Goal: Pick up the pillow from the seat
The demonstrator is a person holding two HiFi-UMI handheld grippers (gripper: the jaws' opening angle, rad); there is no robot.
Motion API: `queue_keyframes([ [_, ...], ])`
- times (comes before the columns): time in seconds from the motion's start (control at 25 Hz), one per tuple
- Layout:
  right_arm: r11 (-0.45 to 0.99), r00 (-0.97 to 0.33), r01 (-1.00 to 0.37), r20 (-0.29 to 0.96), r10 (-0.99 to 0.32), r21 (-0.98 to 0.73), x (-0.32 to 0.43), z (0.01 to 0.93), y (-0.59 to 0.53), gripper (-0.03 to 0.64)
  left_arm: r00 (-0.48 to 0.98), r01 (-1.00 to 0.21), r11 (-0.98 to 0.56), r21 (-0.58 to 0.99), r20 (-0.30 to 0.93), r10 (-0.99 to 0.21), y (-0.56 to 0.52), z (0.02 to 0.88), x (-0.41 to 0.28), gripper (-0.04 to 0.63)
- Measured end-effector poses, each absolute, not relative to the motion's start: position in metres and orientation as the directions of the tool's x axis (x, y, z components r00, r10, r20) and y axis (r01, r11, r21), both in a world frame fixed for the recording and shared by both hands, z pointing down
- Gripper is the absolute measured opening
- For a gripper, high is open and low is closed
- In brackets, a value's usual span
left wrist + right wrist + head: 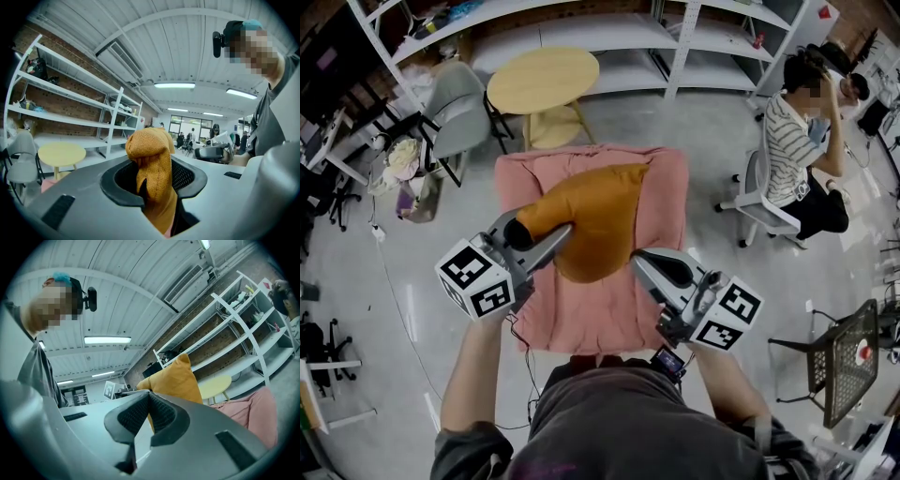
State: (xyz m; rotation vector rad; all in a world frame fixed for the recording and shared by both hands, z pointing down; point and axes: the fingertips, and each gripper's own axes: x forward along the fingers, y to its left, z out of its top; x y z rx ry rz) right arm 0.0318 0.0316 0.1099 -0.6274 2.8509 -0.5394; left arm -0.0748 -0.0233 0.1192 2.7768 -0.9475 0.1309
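An orange pillow (pixel 600 220) hangs lifted above the pink padded seat (pixel 581 314). My left gripper (pixel 539 234) is shut on the pillow's bunched left corner. In the left gripper view that orange fabric (pixel 154 168) is pinched between the dark pads and bulges out above them. My right gripper (pixel 639 262) meets the pillow's lower right edge. In the right gripper view its pads (pixel 161 416) are closed together at the tips with a sliver of orange between them. The pillow (pixel 176 378) rises just behind them and the pink seat (pixel 258 413) lies beyond.
A round yellow table (pixel 544 80) and a grey chair (pixel 459 108) stand behind the seat, with white shelving (pixel 609 28) along the far wall. A person in a striped shirt (pixel 792 141) sits on an office chair at the right. A black mesh chair (pixel 848 361) stands near right.
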Motion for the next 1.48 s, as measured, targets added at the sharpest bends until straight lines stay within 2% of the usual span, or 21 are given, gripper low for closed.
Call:
queue_keyframes([
  [1.48,0.836,-0.894,-0.384,-0.07,-0.444,-0.391,0.014,0.119,0.024,0.014,0.793,-0.609,-0.77,0.19,0.167,-0.585,-0.031,0.14,-0.091,0.16],
])
